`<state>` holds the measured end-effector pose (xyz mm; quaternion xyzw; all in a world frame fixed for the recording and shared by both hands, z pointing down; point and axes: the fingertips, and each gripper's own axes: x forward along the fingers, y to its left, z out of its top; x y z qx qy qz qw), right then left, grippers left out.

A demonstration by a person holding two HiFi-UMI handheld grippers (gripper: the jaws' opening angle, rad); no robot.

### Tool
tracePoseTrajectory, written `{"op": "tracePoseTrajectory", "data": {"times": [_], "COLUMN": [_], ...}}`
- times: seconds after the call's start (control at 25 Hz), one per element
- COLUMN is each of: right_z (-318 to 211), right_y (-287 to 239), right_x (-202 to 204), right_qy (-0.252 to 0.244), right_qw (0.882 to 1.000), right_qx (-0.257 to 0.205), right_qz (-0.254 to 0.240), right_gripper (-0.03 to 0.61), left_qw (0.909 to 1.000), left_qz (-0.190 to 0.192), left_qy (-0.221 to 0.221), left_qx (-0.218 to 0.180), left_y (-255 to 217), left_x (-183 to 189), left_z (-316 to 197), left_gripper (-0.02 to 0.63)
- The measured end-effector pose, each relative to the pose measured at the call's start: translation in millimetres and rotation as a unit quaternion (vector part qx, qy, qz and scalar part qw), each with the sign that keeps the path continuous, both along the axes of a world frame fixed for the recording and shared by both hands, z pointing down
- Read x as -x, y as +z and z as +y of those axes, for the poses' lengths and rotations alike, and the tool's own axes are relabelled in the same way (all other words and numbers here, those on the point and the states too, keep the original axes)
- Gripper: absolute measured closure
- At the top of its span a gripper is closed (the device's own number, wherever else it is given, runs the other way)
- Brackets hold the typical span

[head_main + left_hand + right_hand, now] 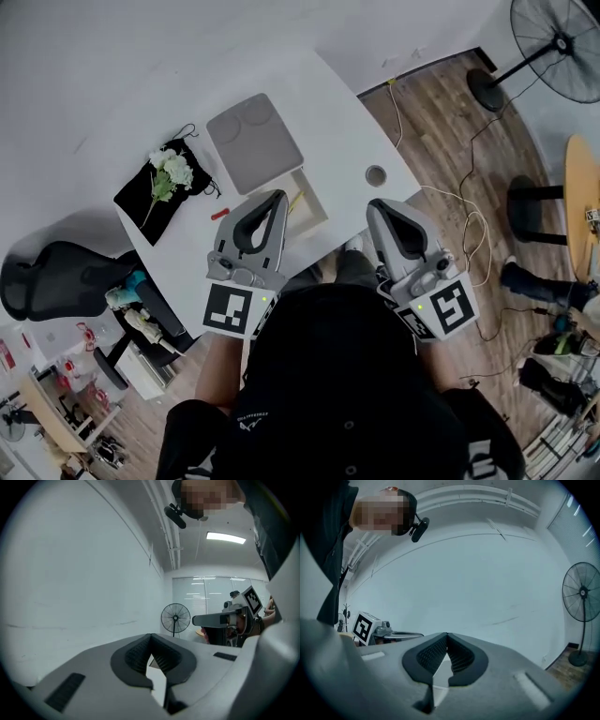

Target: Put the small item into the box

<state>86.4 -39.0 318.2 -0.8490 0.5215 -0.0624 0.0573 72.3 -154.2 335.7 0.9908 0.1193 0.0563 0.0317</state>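
Both grippers are hanging back close to the person's black top (347, 375) rn, left gripper (278, 195) and right gripper (373, 204) each sitting w/ jaws pinched together at the tips and nothing between them, so imo the pick isn't started yet. That small red item (218, 214) is lying on the white table (347, 131), showing just left of the left gripper, and the shallow pale open box (309, 211) is sitting between the two gripper tips w/ its flat grey lid (254, 142) lying right behind it. For doing this well, I'm thinking the left one is the closer pick. It's needing to open up first, come down w/ the tips straddling the red bit, and pinch low, bc the thing is looking tiny & flat, prob easy to skid away. Then it's a short hop right into the box, keeping off the black cloth w/ white flowers (155, 202) further left. View-wise, only the head view is showing table, item & box. Both gripper views are pointing up at bare wall and a black standing fan (176, 617), but they're showing the jaws meeting, empty, way clearer.
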Motion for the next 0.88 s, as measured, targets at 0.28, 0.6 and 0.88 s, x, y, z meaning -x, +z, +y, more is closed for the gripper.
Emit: {"op": "tracePoseTrajectory", "data": {"times": [0.28, 0.6, 0.88], "right_z": [15.7, 24.4, 21.6], "right_y": [-45.3, -60.3, -60.3], "right_x": [-12.3, -8.9, -6.7], "right_qy": [0.005, -0.001, -0.008], "right_qw": [0.999, 0.998, 0.997], "right_qx": [-0.042, -0.041, -0.039], "right_qz": [0.025, 0.056, 0.058], "right_gripper": [0.574, 0.574, 0.574], "left_qw": [0.9979, 0.9967, 0.9975], "left_qz": [0.063, 0.08, 0.069], "left_qy": [-0.007, -0.012, -0.016], "left_qx": [0.01, -0.002, 0.004], "left_y": [-62.4, -76.4, -70.5], "left_x": [3.0, 14.3, 18.8], "left_z": [9.0, 12.2, 12.0], "left_gripper": [0.609, 0.609, 0.609]}}
